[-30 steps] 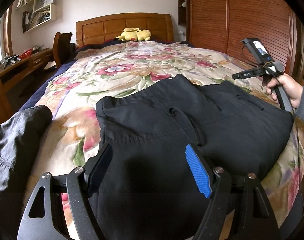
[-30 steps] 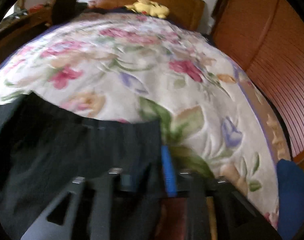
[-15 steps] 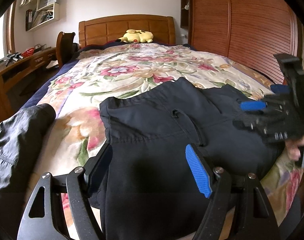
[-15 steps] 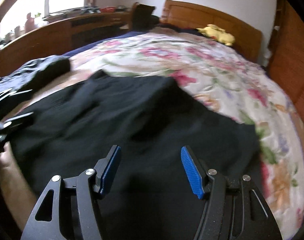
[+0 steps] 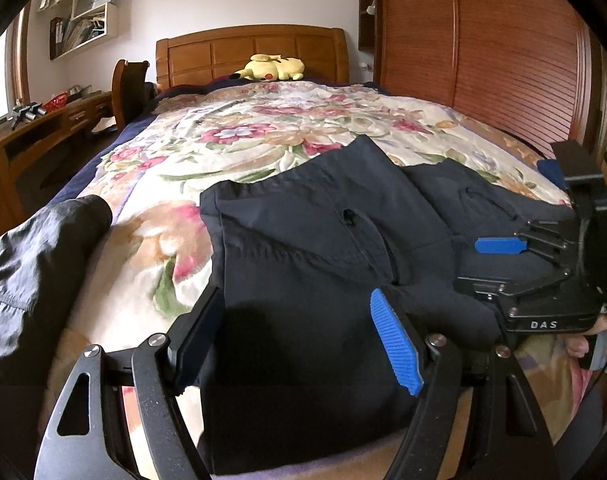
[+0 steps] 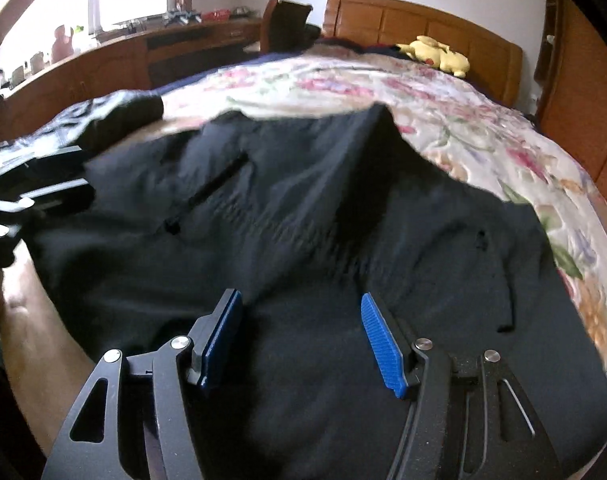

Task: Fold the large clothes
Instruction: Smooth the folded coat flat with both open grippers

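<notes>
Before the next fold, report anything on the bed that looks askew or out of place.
The black trousers lie unevenly: one corner peaks up toward the headboard, and the right part sits lower and offset. A second dark garment lies bunched at the bed's left edge. Nothing looks spilled or damaged.

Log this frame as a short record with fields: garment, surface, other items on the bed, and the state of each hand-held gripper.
garment: dark navy folded trousers, lying flat
surface: floral quilted bedspread on a wooden-framed bed
other clothing: grey-black crumpled jacket left of the trousers
at headboard: yellow plush toy
left hand-held gripper: open, over the trousers' near edge, gripping nothing
right hand-held gripper: open, jaws have just been opening, above the trousers, gripping nothing
</notes>
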`<state>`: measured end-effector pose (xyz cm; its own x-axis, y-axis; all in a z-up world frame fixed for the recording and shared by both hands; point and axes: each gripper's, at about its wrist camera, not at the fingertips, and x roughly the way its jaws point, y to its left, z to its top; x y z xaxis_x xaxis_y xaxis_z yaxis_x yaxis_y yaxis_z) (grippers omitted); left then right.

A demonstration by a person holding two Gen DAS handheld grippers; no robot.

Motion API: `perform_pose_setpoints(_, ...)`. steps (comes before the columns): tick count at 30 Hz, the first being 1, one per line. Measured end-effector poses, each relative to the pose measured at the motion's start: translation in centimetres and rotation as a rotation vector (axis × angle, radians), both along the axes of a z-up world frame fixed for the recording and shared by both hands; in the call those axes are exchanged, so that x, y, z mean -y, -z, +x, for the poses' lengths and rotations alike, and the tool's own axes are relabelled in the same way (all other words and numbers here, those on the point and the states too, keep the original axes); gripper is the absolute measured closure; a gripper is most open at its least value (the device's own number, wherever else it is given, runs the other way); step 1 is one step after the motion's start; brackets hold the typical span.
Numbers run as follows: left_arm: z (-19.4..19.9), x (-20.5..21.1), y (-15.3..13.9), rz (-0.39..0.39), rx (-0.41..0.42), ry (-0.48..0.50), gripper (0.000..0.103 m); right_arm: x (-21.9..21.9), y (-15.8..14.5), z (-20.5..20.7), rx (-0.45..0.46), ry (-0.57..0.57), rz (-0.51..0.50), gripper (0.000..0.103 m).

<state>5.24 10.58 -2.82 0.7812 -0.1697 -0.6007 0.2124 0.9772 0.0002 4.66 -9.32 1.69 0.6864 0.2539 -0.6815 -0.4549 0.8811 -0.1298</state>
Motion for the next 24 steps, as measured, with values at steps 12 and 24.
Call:
perform_pose_setpoints(12,-1.6,-0.8,0.9,-0.002,-0.013,-0.023,0.027,0.7,-2.6,-4.3,0.058,-0.008,0.049,0.039)
perform_pose_setpoints(24,-2.2,-1.6,1.2,-0.010,-0.008,-0.055,0.027,-1.1,1.0,-5.9,0.103,-0.026,-0.043,0.039)
